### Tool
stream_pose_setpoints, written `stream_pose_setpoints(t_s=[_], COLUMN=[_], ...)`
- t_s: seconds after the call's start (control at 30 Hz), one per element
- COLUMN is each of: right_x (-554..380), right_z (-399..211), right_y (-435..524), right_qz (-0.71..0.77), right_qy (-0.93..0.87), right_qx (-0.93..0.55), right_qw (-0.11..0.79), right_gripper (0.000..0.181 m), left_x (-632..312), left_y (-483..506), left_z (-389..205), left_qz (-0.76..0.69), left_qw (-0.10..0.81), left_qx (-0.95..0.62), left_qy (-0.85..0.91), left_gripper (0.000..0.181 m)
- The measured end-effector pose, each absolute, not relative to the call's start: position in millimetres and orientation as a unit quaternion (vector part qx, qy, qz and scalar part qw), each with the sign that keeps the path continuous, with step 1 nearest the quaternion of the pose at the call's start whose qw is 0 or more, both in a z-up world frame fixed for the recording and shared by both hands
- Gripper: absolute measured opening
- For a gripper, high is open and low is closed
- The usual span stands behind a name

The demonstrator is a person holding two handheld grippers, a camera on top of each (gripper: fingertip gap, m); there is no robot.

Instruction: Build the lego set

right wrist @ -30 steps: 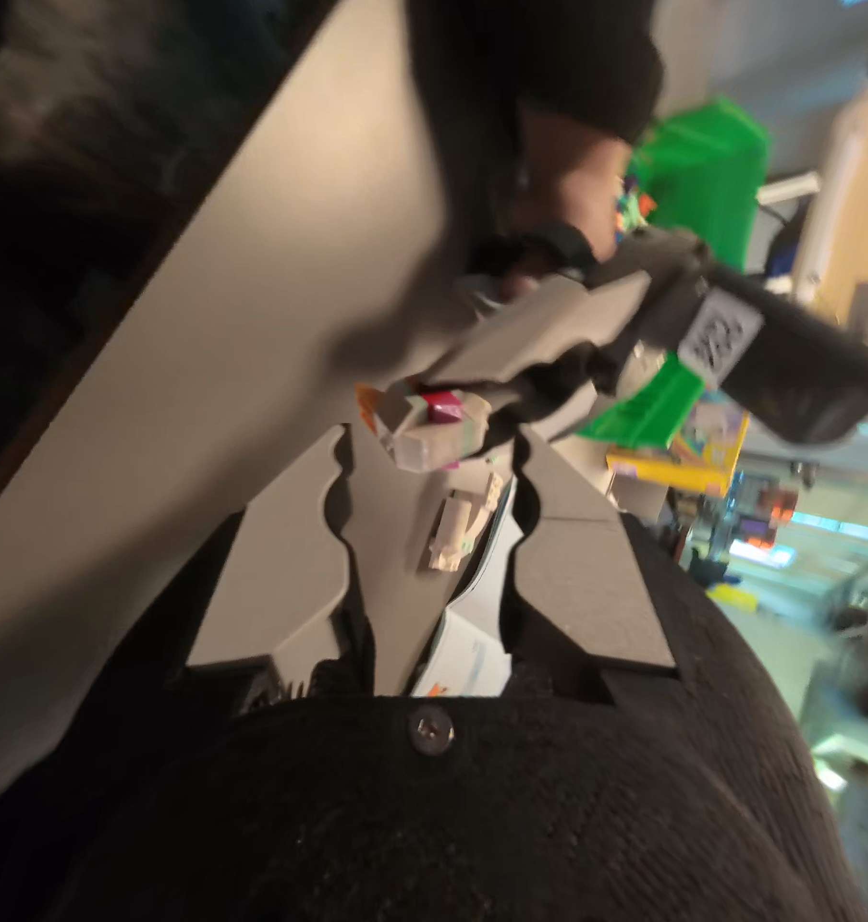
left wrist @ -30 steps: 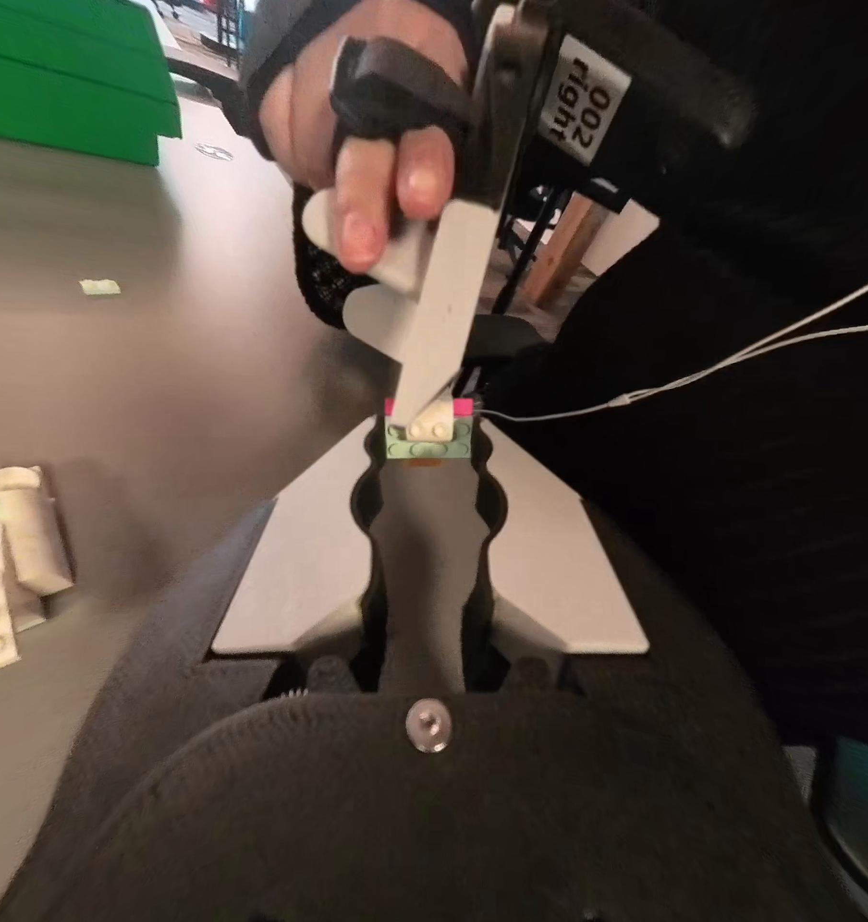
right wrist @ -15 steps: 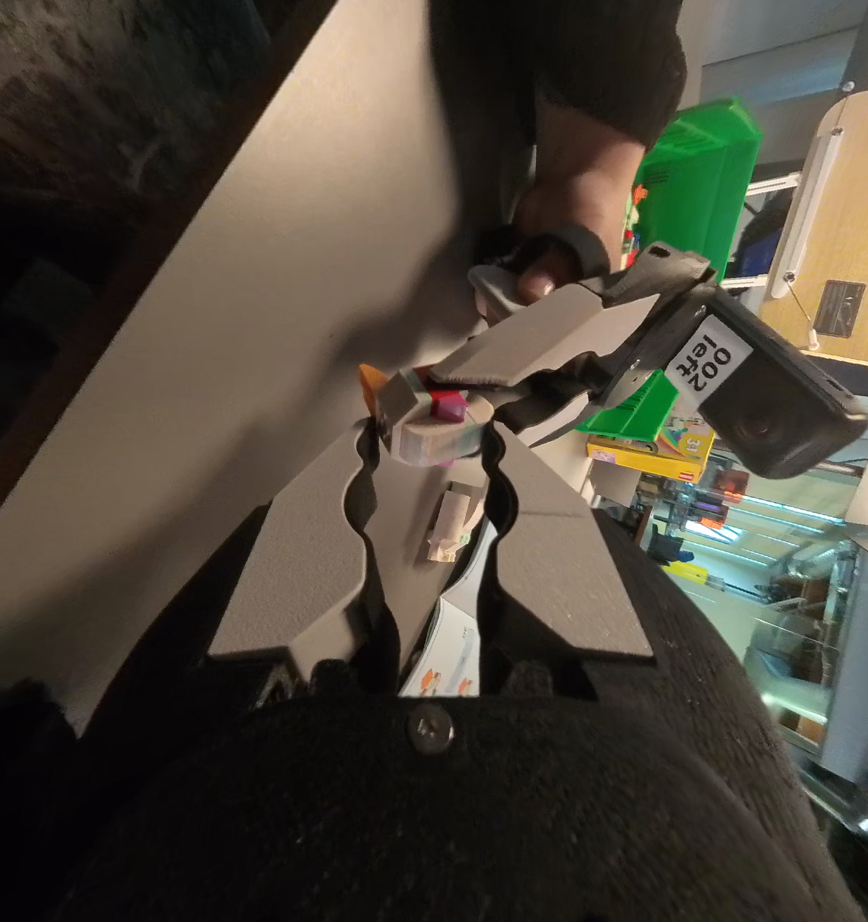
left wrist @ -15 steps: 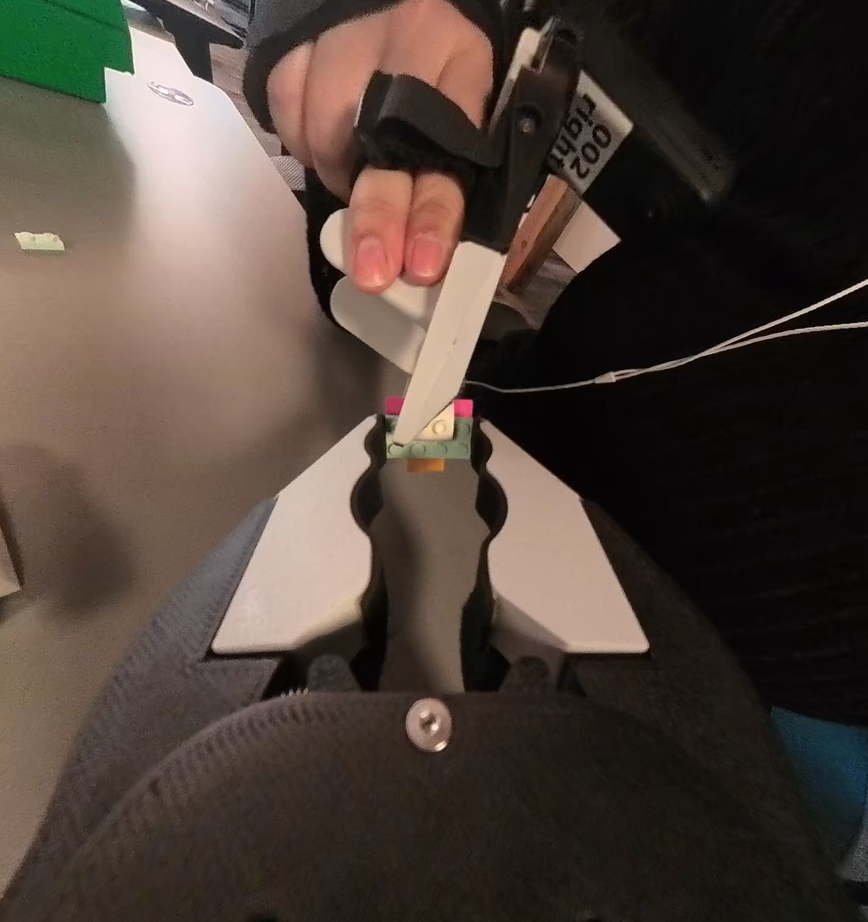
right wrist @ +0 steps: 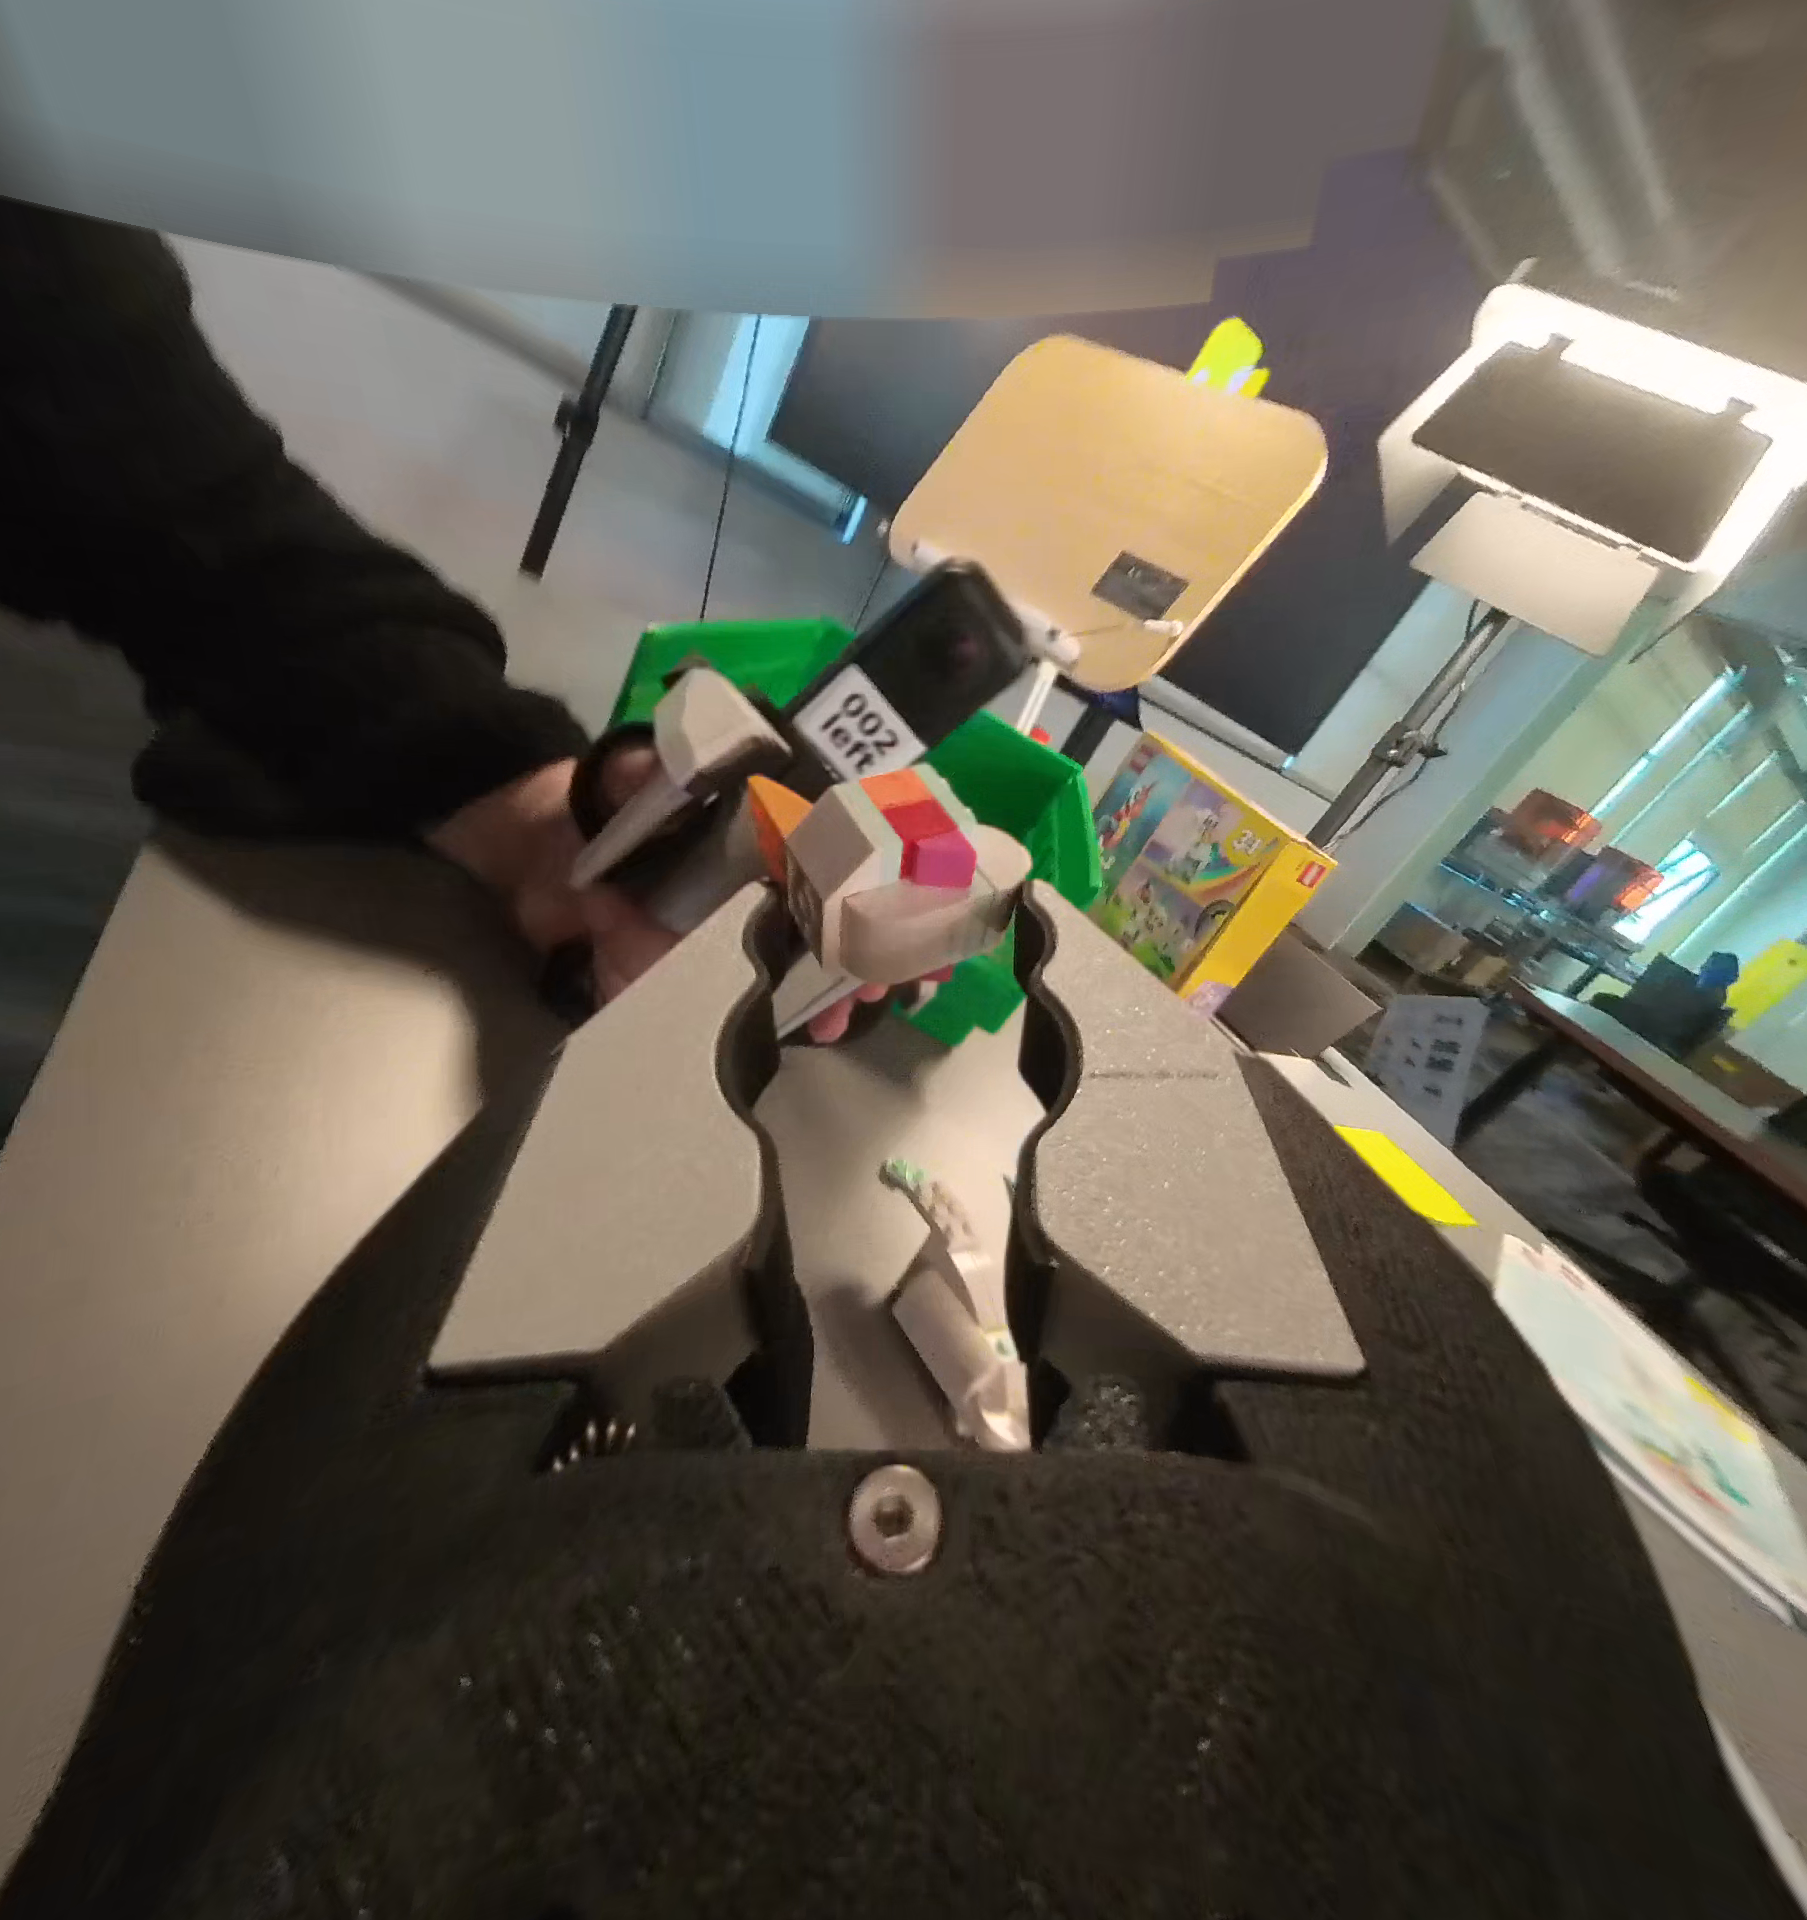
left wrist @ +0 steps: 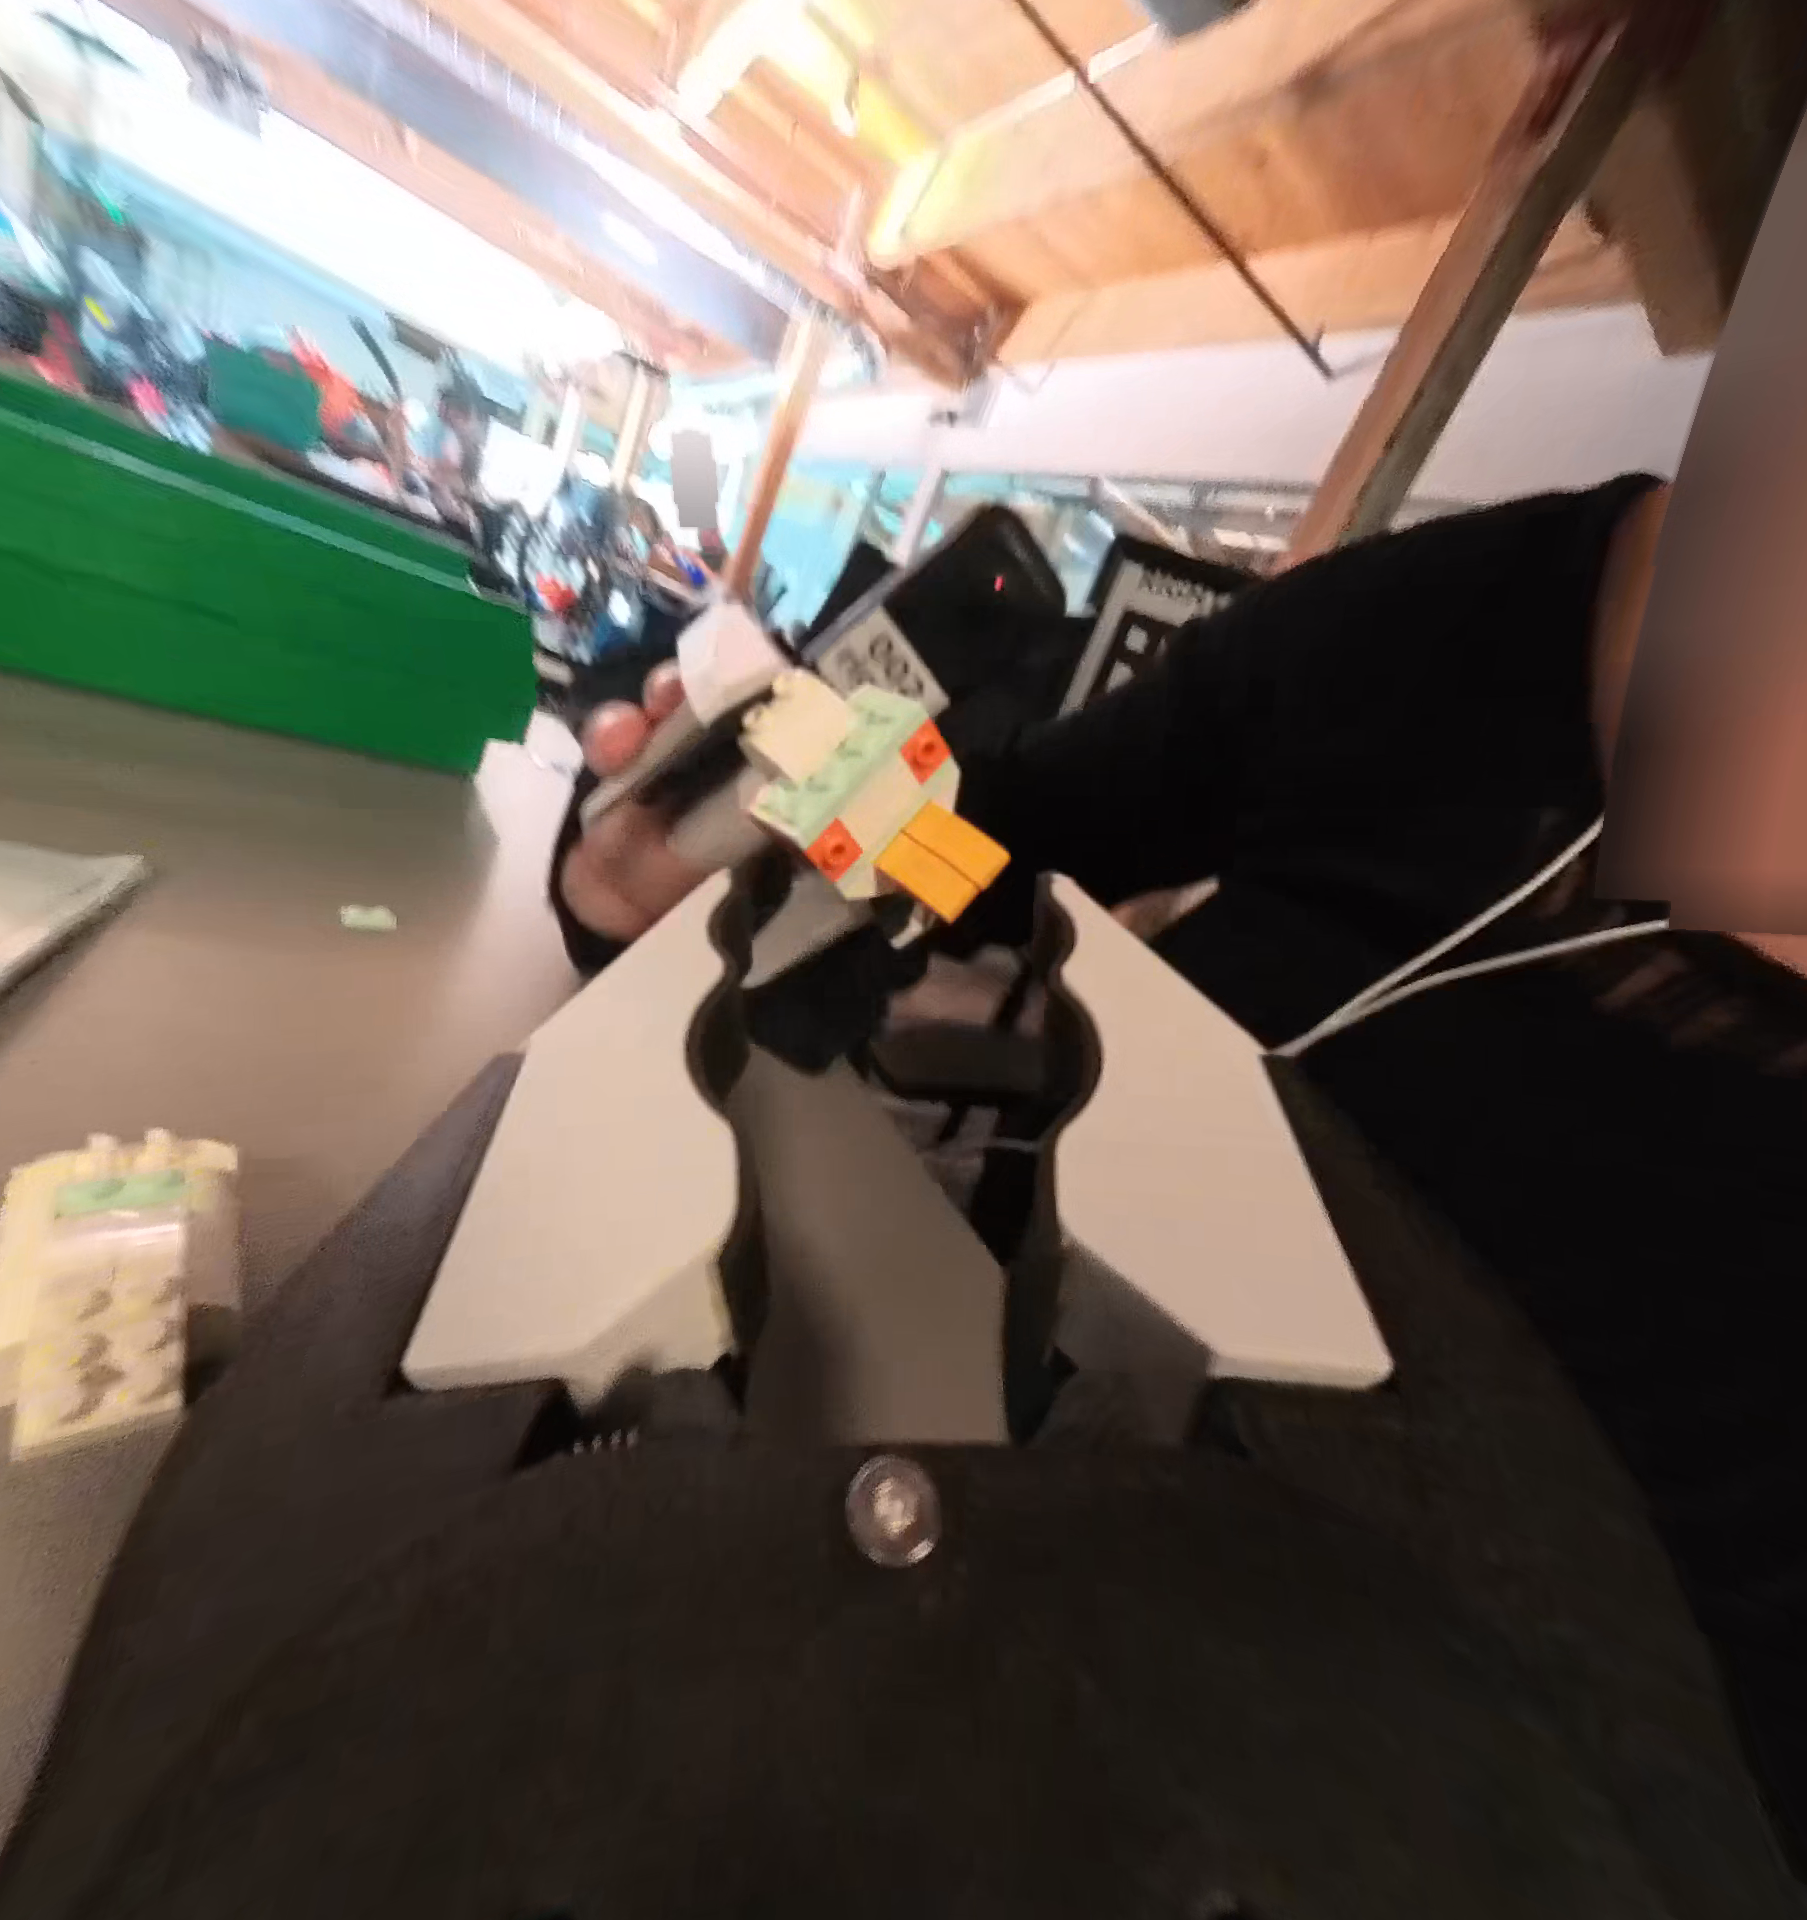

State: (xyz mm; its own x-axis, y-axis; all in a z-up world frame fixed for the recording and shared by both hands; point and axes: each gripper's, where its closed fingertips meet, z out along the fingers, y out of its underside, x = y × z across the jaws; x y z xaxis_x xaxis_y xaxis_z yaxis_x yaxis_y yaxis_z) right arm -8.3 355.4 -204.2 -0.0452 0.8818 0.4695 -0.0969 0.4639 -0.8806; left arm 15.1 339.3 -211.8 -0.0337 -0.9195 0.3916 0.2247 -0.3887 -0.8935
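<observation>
A small lego assembly (left wrist: 857, 800) of grey, pale green and white bricks has two orange-red studs and an orange beak. In the right wrist view its pink and red bricks (right wrist: 930, 842) show on top. My right gripper (right wrist: 888, 914) is shut on the assembly and holds it in the air above the table. It also shows in the left wrist view (left wrist: 764, 842), gripping the assembly from the left. My left gripper (left wrist: 888, 914) is open and empty just below the assembly. In the right wrist view the left gripper (right wrist: 701, 935) sits behind the assembly, its fingers apart.
A white and pale green lego body (left wrist: 99, 1278) lies on the grey table (left wrist: 255, 1018), with a small pale green piece (left wrist: 367, 916) farther off. Green bins (left wrist: 203, 623) stand at the back. A lego box (right wrist: 1211, 883) and a booklet (right wrist: 1657, 1434) lie to the right. My two grippers' fingertips are within a few centimetres of each other.
My left gripper has opened, let go of the assembly and drawn back. The assembly stays in the right gripper, turned so the beak shows. Both views have swung upward.
</observation>
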Motion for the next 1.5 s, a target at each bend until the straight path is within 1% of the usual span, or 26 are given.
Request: stream_pose_setpoints(t_s=[0.07,0.13,0.23,0.3,0.4,0.47,0.5,0.53,0.63,0.7,0.8,0.87,0.9,1.03,1.13,1.2,1.33,1.47,1.5], right_x=[-12,-15,-22,-29,-37,-39,-40,-40,-41,-41,-40,-38,-37,-32,-30,-29,-24,-22,-23], right_z=[-197,-190,-190,-197,-208,-212,-214,-217,-224,-228,-231,-232,-232,-239,-245,-246,-242,-248,-249], right_y=[358,362,368,373,379,381,383,385,388,390,391,390,388,381,377,376,379,376,376], right_qz=[0.431,0.449,0.416,0.355,0.297,0.276,0.266,0.254,0.229,0.209,0.202,0.193,0.189,0.173,0.187,0.196,0.231,0.227,0.224], right_qy=[-0.571,-0.543,-0.538,-0.551,-0.567,-0.577,-0.58,-0.585,-0.594,-0.602,-0.606,-0.61,-0.614,-0.638,-0.657,-0.661,-0.654,-0.667,-0.669], right_qx=[-0.331,-0.33,-0.31,-0.298,-0.294,-0.291,-0.292,-0.291,-0.292,-0.292,-0.291,-0.279,-0.267,-0.235,-0.232,-0.231,-0.247,-0.239,-0.239], right_qw=[0.616,0.628,0.664,0.694,0.71,0.711,0.713,0.713,0.713,0.713,0.712,0.716,0.718,0.712,0.692,0.686,0.677,0.669,0.667], right_gripper=[0.042,0.042,0.043,0.043,0.043,0.043,0.043,0.043,0.043,0.043,0.043,0.05,0.05,0.044,0.038,0.038,0.051,0.041,0.041], left_x=[4,-7,-16,-15,-8,-7,-7,-8,-11,-11,-10,-9,-10,-8,-5,-4,-2,-2,-2], left_y=[347,352,359,367,370,375,379,380,381,384,386,387,388,386,382,380,378,377,376], left_z=[-198,-189,-187,-194,-207,-214,-218,-220,-218,-225,-229,-232,-236,-244,-249,-251,-252,-253,-253], left_qz=[-0.614,-0.576,-0.567,-0.579,-0.58,-0.564,-0.553,-0.55,-0.571,-0.574,-0.581,-0.592,-0.593,-0.622,-0.635,-0.638,-0.643,-0.646,-0.648], left_qw=[0.516,0.573,0.591,0.568,0.533,0.528,0.529,0.529,0.52,0.501,0.481,0.46,0.448,0.386,0.346,0.335,0.319,0.31,0.308], left_qx=[-0.513,-0.505,-0.512,-0.535,-0.566,-0.588,-0.598,-0.602,-0.595,-0.611,-0.622,-0.63,-0.639,-0.654,-0.662,-0.664,-0.666,-0.667,-0.666], left_qy=[0.305,0.291,0.258,0.235,0.242,0.24,0.237,0.237,0.222,0.217,0.209,0.202,0.197,0.19,0.197,0.199,0.201,0.202,0.204], left_gripper=[0.045,0.044,0.045,0.049,0.057,0.052,0.045,0.042,0.042,0.037,0.036,0.035,0.035,0.035,0.035,0.035,0.035,0.035,0.035])
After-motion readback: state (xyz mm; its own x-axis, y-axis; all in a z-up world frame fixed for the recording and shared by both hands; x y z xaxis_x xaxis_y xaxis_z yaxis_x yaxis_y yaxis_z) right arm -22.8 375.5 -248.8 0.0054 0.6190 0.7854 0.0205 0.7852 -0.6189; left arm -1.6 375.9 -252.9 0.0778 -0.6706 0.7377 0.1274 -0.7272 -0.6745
